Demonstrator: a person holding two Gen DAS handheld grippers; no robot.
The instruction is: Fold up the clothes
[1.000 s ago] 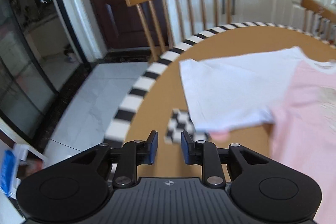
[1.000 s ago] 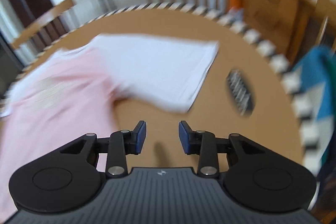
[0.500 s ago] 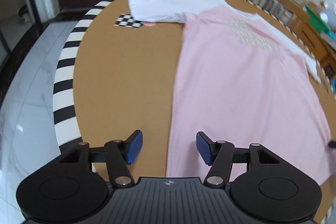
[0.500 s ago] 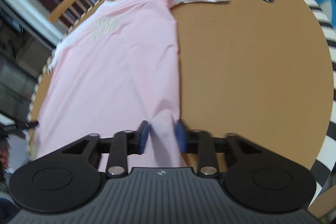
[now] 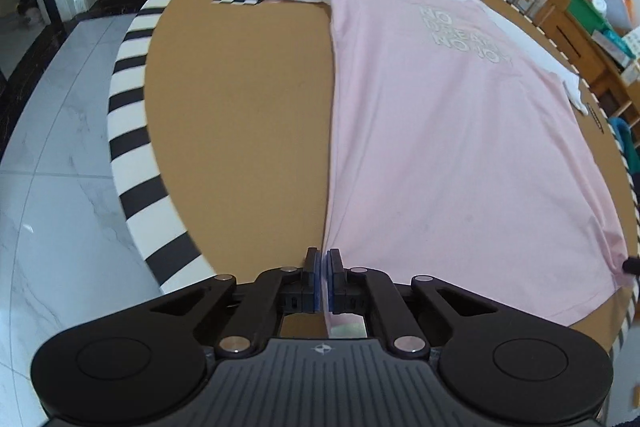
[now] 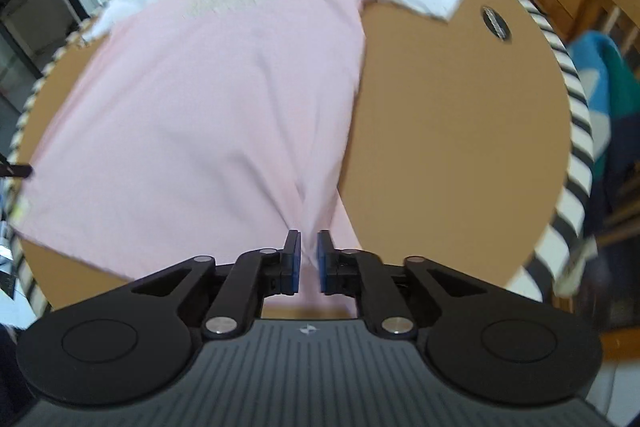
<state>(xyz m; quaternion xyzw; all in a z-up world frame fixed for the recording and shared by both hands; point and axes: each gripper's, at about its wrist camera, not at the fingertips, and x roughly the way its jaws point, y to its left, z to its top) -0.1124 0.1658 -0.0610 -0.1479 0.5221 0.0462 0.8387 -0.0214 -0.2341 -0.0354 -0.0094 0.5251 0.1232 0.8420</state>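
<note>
Our left gripper has just closed, pinching the pink T-shirt hem at six o'clock. Our right gripper, slightly eased, grips bunched hem.

Each hand-held gripper is black (silver screws) with blue pads.

Both grippers moved from the sleeves to the shirt hem; left gripper closed on its corner.

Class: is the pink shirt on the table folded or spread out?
Spread out: shirt lies flat on the table, both sleeves extended, no fold.
</note>
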